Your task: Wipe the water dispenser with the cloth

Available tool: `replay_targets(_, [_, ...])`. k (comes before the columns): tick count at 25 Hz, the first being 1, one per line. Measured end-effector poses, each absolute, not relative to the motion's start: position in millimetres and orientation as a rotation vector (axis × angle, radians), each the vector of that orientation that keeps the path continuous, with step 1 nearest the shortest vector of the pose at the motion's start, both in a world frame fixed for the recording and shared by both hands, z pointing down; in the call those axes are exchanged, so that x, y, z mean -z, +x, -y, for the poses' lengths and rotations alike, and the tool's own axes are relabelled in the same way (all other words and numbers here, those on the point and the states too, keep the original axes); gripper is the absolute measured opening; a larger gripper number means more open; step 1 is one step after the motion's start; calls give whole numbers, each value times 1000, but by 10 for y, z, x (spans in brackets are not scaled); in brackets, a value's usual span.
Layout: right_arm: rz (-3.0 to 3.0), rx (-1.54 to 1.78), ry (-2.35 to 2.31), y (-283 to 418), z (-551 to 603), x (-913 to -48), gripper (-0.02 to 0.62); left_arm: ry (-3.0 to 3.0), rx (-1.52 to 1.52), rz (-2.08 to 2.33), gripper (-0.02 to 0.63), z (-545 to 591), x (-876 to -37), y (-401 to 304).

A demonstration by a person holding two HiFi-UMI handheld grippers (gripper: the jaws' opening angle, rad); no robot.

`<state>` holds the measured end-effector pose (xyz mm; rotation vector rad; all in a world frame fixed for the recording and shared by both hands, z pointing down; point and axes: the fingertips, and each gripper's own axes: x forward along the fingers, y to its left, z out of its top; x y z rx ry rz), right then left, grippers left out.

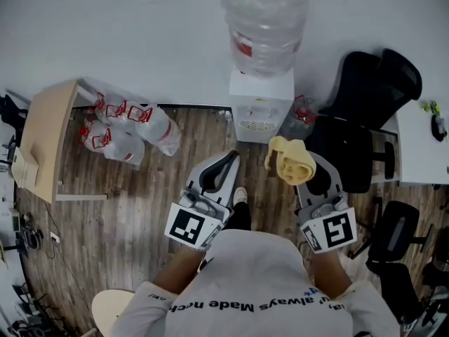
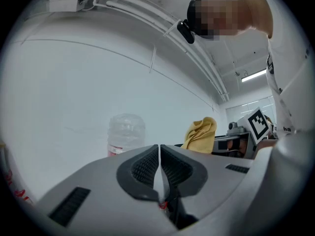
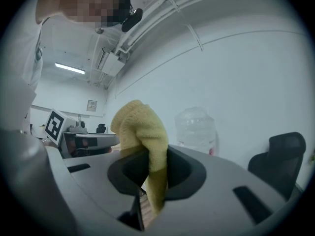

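Note:
A white water dispenser [image 1: 261, 102] stands against the wall with a clear bottle [image 1: 264, 21] on top. The bottle [image 2: 126, 133] also shows in the left gripper view and the bottle [image 3: 197, 128] in the right gripper view. My right gripper [image 1: 303, 167] is shut on a yellow cloth [image 1: 292, 160], held just in front and to the right of the dispenser. The cloth [image 3: 142, 136] bunches above the jaws and hangs between them. My left gripper [image 1: 219, 171] is shut with nothing in it, a little short and left of the dispenser. The yellow cloth [image 2: 201, 134] shows to its right.
Black office chairs [image 1: 372, 97] stand right of the dispenser, with another chair [image 1: 396, 258] nearer me. Empty bottles in bags [image 1: 126, 128] lie on the wooden floor to the left, beside a wooden table [image 1: 49, 135]. A white desk [image 1: 421, 146] is at the far right.

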<state>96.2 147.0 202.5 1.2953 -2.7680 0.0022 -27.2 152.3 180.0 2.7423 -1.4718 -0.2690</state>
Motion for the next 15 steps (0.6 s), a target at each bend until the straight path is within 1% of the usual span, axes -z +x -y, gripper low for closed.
replay_targets(15, [2678, 20, 1307, 404, -290, -2263, 64, 2736, 220, 1433, 29, -312, -2075, -803])
